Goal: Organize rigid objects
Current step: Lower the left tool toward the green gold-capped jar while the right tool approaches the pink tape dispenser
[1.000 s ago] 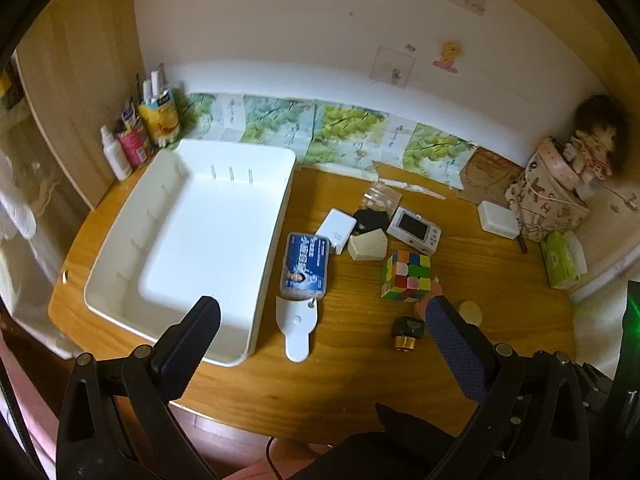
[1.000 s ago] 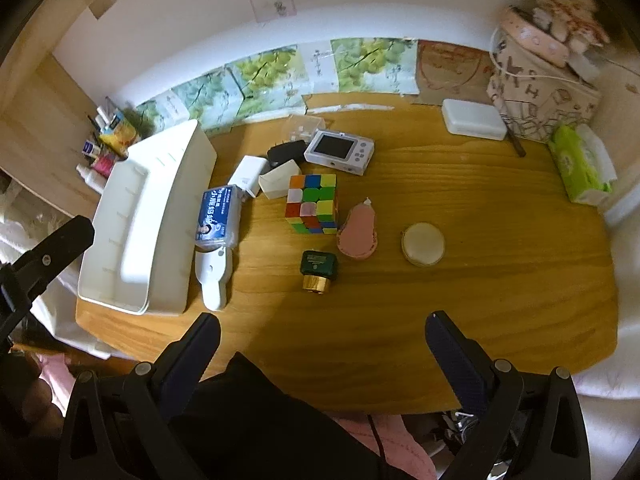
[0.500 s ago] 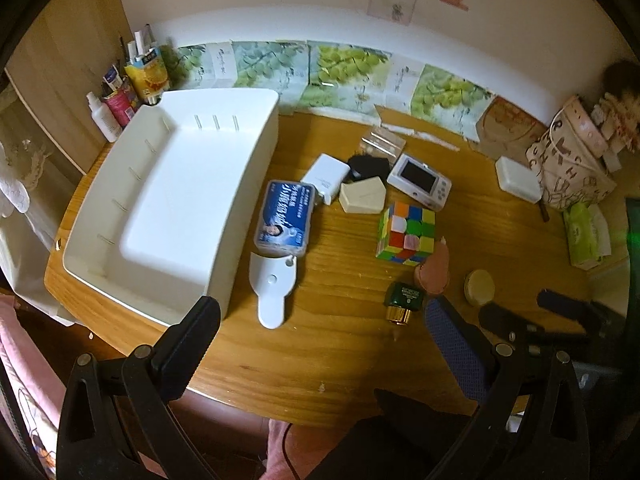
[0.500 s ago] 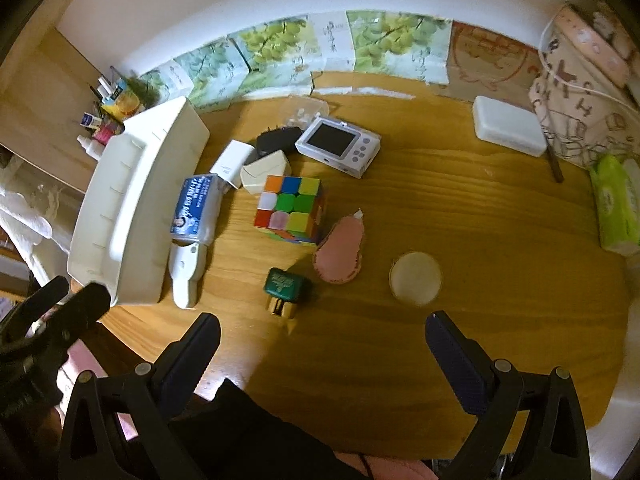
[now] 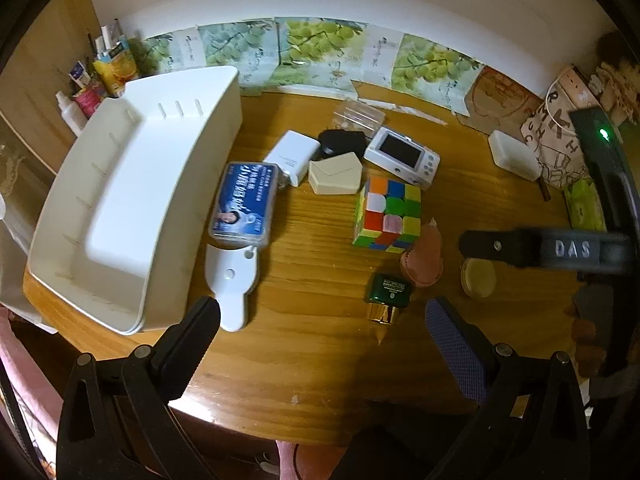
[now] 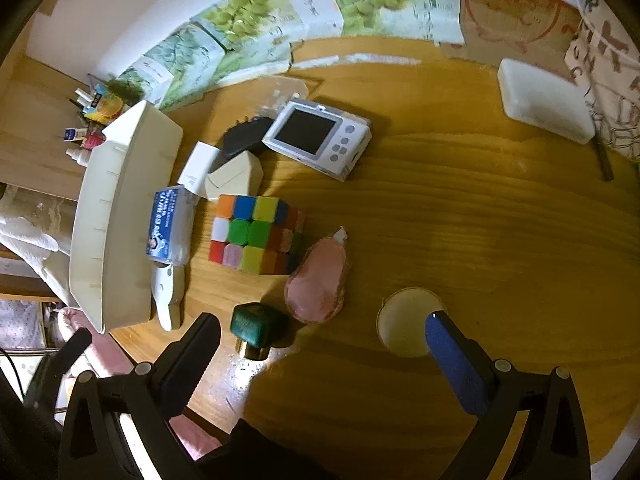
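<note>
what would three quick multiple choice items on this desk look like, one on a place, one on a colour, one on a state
1. The blue-labelled box lies
A. inside the white bin
B. on the table beside the white bin
C. on top of the cube

2. The small bottle near the pink pouch is
A. green with a gold cap
B. red
C. clear

3. The right tongs are
A. shut on the cube
B. shut on the round tin
C. open, holding nothing

Answers:
1 B, it rests on wood against the bin's outer wall.
2 A, green body, gold end.
3 C, fingers spread wide with bare table between.
</note>
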### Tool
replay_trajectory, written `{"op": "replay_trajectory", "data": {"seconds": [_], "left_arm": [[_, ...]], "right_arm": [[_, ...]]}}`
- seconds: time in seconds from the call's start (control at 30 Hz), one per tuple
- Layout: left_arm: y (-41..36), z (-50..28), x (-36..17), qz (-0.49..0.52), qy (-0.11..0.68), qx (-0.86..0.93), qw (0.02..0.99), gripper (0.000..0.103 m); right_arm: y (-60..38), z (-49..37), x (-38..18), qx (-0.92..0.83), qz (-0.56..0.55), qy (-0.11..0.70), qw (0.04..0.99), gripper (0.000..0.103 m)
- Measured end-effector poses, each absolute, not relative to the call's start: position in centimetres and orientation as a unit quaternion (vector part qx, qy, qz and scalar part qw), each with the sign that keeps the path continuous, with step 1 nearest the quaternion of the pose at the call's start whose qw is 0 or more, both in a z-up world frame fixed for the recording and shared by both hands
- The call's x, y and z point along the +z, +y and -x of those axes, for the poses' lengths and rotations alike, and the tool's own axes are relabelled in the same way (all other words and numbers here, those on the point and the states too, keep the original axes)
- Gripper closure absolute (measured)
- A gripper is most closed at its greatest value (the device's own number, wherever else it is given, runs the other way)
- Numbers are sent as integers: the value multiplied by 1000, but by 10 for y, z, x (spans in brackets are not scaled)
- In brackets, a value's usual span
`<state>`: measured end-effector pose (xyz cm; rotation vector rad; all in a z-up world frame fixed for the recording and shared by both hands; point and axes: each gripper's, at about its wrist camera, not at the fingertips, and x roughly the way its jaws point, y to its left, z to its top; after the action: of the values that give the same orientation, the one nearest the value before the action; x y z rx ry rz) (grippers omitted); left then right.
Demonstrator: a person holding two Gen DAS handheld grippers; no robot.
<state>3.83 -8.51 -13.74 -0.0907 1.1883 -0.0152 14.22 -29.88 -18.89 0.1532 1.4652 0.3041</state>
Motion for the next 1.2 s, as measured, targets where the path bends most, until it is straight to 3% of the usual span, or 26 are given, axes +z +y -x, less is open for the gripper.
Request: {"op": "replay_trajectory", "data": {"seconds": [0.43, 1.2], "left_arm": [[-101, -43, -164, 38, 526, -51, 848, 1], [-120, -72, -217, 50, 559, -88, 823, 2]], "right_arm": [[-297, -166, -226, 137, -53, 715, 683, 3], [-280, -187, -259, 109, -6, 748, 655, 7]]}}
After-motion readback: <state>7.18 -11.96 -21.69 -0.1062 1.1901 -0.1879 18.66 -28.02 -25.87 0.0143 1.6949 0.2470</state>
